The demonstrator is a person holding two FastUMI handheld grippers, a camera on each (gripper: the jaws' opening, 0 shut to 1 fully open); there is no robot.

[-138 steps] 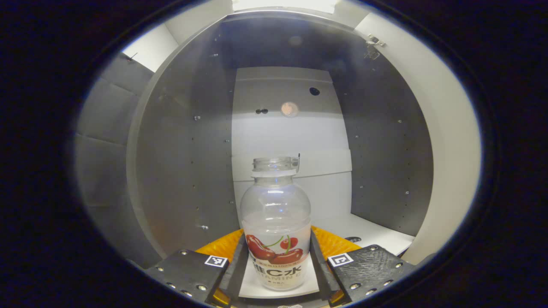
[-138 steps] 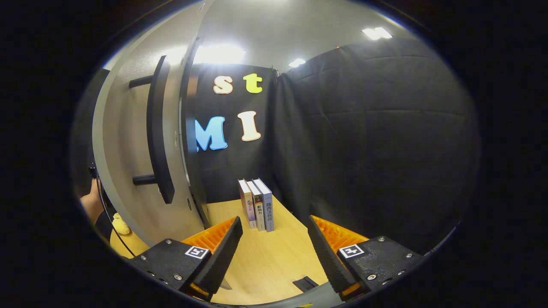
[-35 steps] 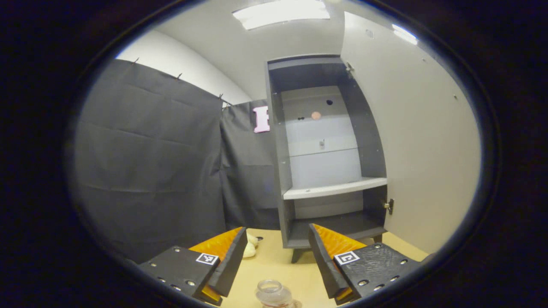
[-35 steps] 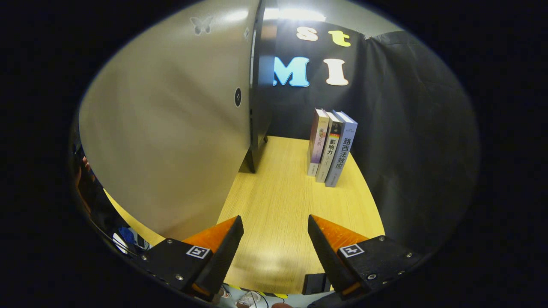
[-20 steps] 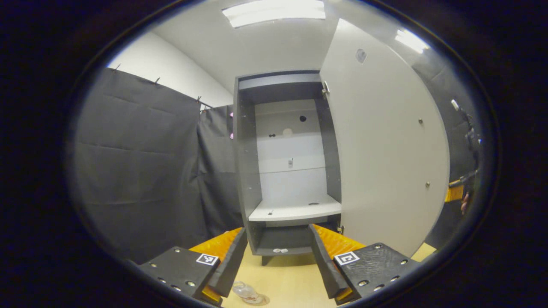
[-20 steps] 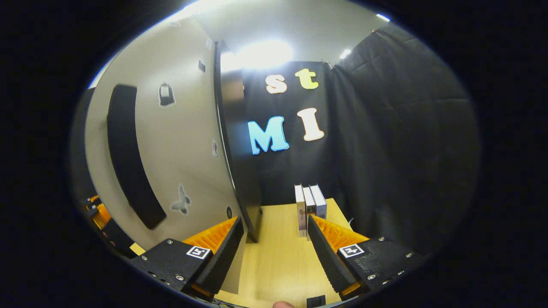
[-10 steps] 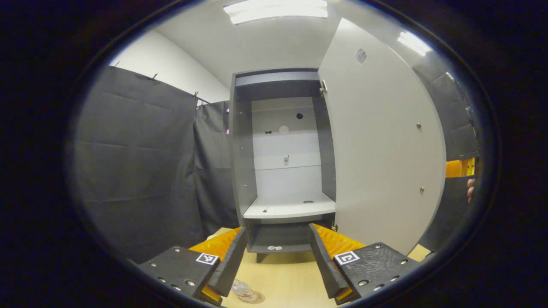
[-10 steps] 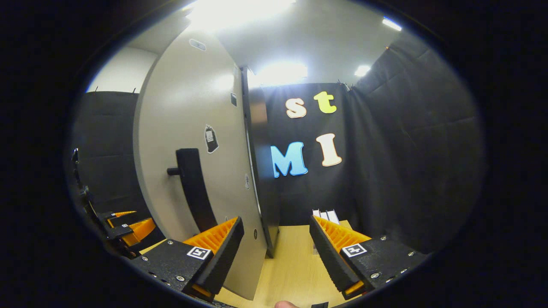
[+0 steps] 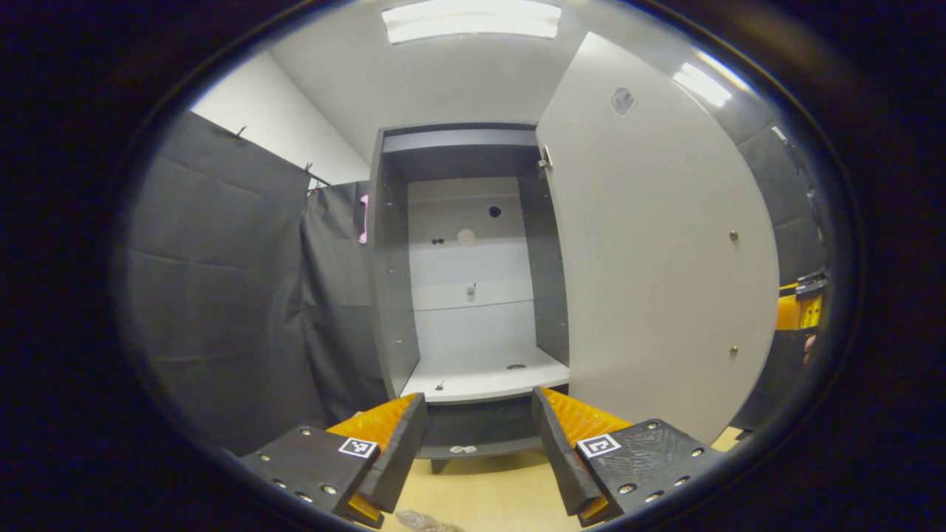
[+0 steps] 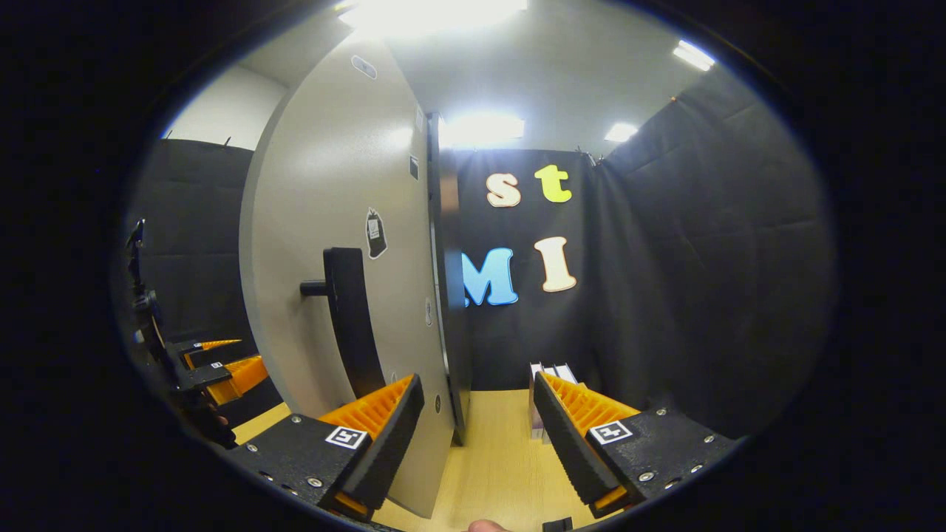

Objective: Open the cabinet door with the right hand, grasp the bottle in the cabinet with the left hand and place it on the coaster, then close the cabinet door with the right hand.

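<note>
A pale wooden worktop [image 10: 510,473] carries everything. At its far side, in the left gripper view, a dark cabinet [image 9: 389,295] stands on short legs, its door [image 9: 650,244] swung open to the right. Inside, a white shelf [image 9: 480,380] holds two tiny things, too small to tell what they are. On the cabinet's dark bottom board [image 9: 480,432] lie small pale bits, also unclear. At the near edge of the worktop the clear top of a bottle [image 9: 425,521] just shows. In the right gripper view, a few books [image 10: 543,391] stand upright on the worktop by the black cloth wall, to the right of the cabinet.
</note>
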